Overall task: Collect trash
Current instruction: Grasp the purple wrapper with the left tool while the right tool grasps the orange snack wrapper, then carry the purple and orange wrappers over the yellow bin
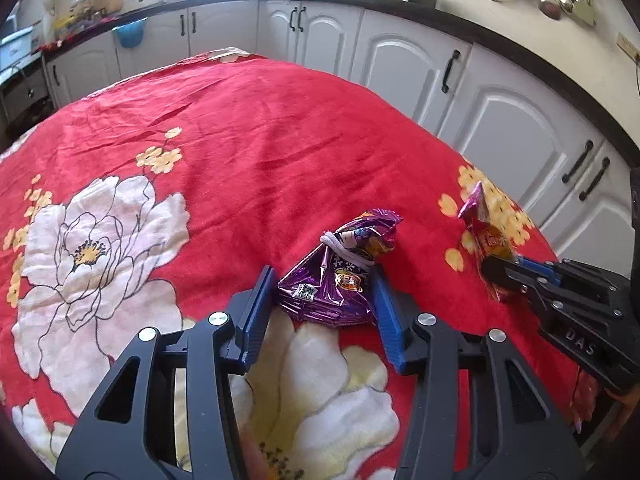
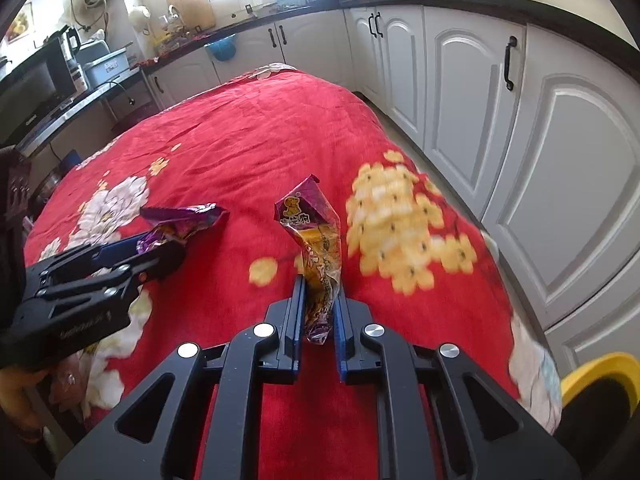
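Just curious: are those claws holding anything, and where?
Right hand-held gripper pinches the yellow snack wrapper's lower end. Left hand-held gripper straddles the purple snack bag.

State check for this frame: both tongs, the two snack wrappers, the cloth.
Left tongs: open around purple wrapper.
Right tongs: shut on yellow wrapper.
Purple wrapper: crumpled, lying on cloth.
Yellow wrapper: pinched, standing upright.
Red floral cloth: spread, wrinkled.

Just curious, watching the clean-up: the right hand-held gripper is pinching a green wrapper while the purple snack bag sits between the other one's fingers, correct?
Not green: in the right wrist view the right hand-held gripper pinches a magenta and yellow wrapper. The purple snack bag does sit between the left hand-held gripper's fingers.
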Motion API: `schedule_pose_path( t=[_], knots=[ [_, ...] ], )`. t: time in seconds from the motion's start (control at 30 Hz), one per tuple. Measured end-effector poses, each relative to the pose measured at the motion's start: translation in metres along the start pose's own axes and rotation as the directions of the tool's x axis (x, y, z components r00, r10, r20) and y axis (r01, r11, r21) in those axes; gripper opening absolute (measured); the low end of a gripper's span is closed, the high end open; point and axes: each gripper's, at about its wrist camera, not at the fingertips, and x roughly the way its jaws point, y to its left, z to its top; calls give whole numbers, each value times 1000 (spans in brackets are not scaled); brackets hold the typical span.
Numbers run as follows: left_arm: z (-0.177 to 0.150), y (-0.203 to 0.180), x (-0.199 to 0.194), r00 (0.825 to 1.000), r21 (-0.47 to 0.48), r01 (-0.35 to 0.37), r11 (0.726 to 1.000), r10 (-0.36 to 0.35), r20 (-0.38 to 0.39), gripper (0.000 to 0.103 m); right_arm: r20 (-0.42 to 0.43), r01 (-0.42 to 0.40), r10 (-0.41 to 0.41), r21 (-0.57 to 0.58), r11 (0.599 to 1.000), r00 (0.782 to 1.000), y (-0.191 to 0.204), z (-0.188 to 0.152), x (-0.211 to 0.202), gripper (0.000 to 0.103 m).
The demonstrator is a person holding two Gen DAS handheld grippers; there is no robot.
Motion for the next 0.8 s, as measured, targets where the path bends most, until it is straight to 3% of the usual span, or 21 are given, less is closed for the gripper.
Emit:
schedule_pose_path(
  t=[0.37, 0.8],
  knots=[
    [-21, -28, -19, 1000, 71, 21, 997, -21, -2, 38, 30, -1, -1, 54, 999, 1000, -10, -48, -48, 12],
    [-36, -75, -44, 993, 126, 120, 985, -122, 7, 38, 89, 42, -56, 145, 989, 994, -48, -91, -116, 12]
  ],
)
